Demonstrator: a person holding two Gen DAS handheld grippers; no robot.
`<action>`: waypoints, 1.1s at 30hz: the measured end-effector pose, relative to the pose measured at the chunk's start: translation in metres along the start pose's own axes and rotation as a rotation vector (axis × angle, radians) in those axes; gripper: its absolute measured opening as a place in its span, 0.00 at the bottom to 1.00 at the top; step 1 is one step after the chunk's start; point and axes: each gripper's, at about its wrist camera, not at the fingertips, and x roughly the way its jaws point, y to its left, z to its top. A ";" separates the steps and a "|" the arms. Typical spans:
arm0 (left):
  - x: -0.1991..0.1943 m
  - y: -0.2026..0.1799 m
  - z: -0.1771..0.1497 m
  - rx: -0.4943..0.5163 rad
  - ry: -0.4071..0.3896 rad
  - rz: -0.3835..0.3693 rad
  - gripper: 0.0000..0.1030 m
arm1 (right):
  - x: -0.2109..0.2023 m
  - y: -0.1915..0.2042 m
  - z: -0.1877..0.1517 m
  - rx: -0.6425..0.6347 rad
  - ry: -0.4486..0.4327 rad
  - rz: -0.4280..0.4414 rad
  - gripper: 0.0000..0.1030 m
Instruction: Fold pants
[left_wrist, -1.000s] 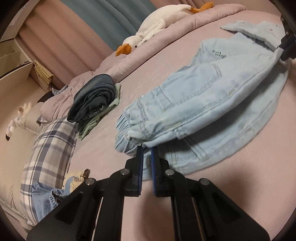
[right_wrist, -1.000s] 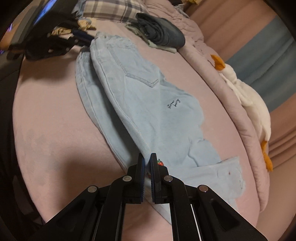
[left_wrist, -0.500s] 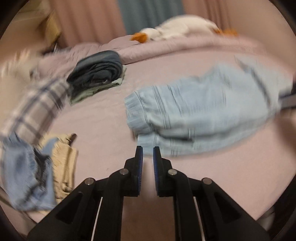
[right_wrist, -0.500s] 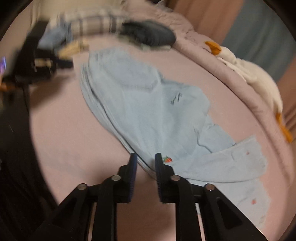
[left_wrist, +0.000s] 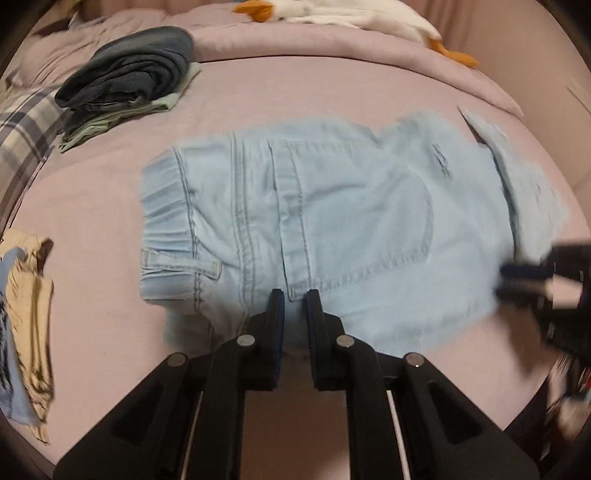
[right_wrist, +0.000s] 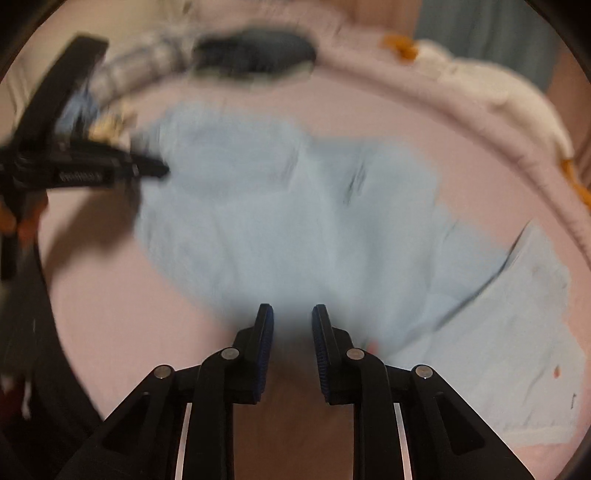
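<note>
light blue pants (left_wrist: 332, 221) lie folded on the pink bed (left_wrist: 332, 85). the left gripper (left_wrist: 294, 295) and right gripper (right_wrist: 292, 310) both stand slightly apart over the near edge, gripping nothing.

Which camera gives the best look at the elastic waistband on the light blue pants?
The left wrist view: the waistband of the light blue pants lies sharp and unblocked there, gathers and belt loop visible. The right wrist view is motion-blurred; the pants are a pale smear.

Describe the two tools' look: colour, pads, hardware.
Both match. Left tool and right tool: matte black angular linkage arms, round silver pivot pins, thin silver rails beneath. Flat fingers carry blue ribbed pads. In the right wrist view, the left tool's side bears blurred white lettering.
</note>
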 end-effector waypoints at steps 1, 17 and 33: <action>-0.004 -0.002 -0.006 0.008 -0.032 -0.003 0.12 | 0.000 0.000 -0.006 0.007 -0.015 0.004 0.20; -0.032 -0.056 0.020 0.003 -0.151 -0.152 0.48 | -0.066 -0.148 -0.040 0.610 -0.176 0.023 0.47; 0.034 -0.209 0.069 0.224 0.003 -0.462 0.46 | 0.029 -0.292 0.063 0.794 0.088 -0.186 0.48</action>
